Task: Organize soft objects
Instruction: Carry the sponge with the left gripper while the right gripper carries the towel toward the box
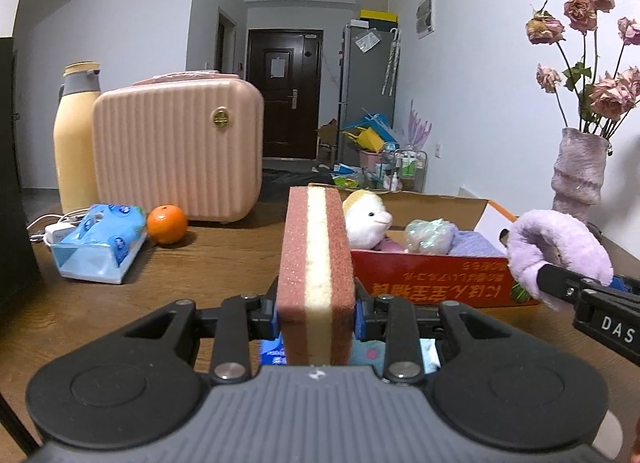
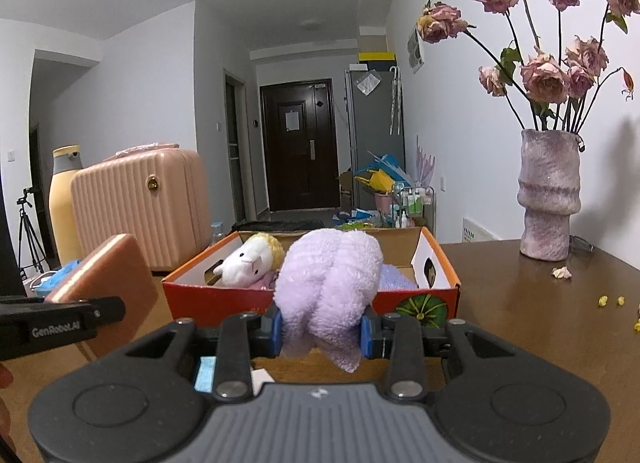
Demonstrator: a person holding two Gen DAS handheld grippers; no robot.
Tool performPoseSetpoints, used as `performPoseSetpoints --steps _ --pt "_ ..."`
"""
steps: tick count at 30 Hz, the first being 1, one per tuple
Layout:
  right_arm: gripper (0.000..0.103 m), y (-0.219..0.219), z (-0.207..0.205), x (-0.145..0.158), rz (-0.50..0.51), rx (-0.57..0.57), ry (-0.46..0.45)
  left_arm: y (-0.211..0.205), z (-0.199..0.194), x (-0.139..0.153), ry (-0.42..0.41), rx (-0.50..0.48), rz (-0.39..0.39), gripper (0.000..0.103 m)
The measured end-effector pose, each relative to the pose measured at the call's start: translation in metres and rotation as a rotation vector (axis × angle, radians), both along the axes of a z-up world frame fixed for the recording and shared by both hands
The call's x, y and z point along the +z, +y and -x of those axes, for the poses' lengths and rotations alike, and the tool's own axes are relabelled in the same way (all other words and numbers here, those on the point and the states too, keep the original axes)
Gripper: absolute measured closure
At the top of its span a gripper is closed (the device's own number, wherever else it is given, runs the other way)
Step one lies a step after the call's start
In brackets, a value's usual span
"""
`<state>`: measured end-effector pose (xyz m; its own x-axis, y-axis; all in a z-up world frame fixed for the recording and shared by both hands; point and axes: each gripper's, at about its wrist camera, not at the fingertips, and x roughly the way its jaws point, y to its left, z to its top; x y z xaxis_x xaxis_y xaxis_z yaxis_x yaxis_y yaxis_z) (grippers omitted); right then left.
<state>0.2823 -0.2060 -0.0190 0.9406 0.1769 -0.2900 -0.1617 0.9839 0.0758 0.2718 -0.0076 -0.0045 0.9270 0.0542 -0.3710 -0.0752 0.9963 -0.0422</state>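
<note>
My left gripper [image 1: 316, 315] is shut on a pink and cream sponge [image 1: 316, 263], held upright above the table just left of the red cardboard box [image 1: 432, 275]. The sponge also shows in the right wrist view [image 2: 104, 287]. My right gripper [image 2: 322, 333] is shut on a fluffy lilac cloth [image 2: 328, 283], held in front of the box's near wall [image 2: 224, 303]; the cloth also shows in the left wrist view [image 1: 560, 251]. Inside the box lie a white plush toy [image 2: 250, 259], a shiny wrapped bundle [image 1: 430, 235] and a lilac fabric [image 1: 476, 243].
On the brown table [image 2: 520, 303] stand a pink case [image 1: 180, 151], a yellow bottle [image 1: 76, 135], a blue tissue pack [image 1: 100, 243], an orange [image 1: 167, 224] and a vase of dried roses [image 2: 548, 199]. Petal bits [image 2: 562, 272] lie near the vase.
</note>
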Motion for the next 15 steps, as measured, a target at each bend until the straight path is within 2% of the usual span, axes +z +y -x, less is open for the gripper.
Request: performPoseSetpoints --steps 15 --pt "0.069 -0.009 -0.022 0.009 0.024 -0.006 -0.064 -0.034 -0.022 0.014 -0.049 -0.048 0.018 0.071"
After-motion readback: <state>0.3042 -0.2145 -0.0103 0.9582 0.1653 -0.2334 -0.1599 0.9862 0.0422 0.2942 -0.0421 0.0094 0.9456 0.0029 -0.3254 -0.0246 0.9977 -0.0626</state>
